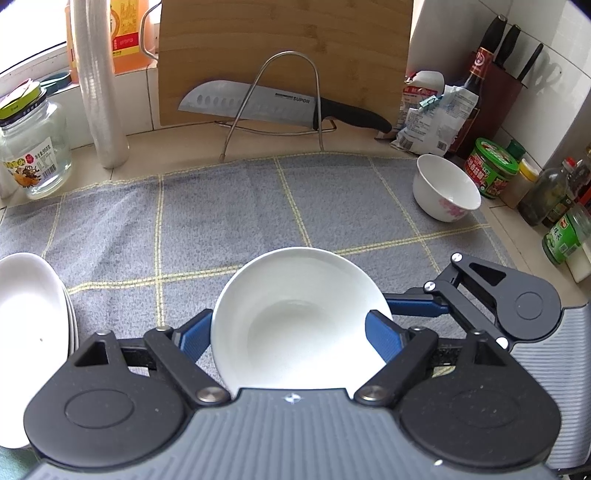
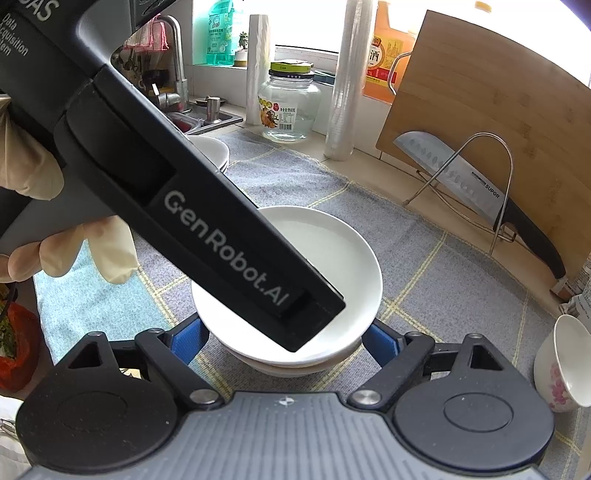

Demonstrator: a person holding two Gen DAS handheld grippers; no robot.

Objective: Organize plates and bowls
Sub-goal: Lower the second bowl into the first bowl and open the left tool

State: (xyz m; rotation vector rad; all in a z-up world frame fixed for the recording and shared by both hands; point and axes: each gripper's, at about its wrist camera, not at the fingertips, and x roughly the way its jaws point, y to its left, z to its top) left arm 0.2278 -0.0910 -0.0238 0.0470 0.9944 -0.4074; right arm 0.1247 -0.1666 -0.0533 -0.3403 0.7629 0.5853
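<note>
Squarely between hand-held gripper [image 1: 295, 334] fingers: plate [image 1: 295, 317]

Bright daylight pours from the window [image 2: 306, 26], overexposed to white; soft shadows lie on the worktop [image 1: 258, 144]. Fisheye bends edges; focus stays sharp.

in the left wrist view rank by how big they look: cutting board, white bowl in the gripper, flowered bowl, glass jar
1. cutting board
2. white bowl, though it sits right at the left gripper, so nearness inflates it
3 and 4. glass jar and flowered bowl look about alike; I won't rank them.
</note>
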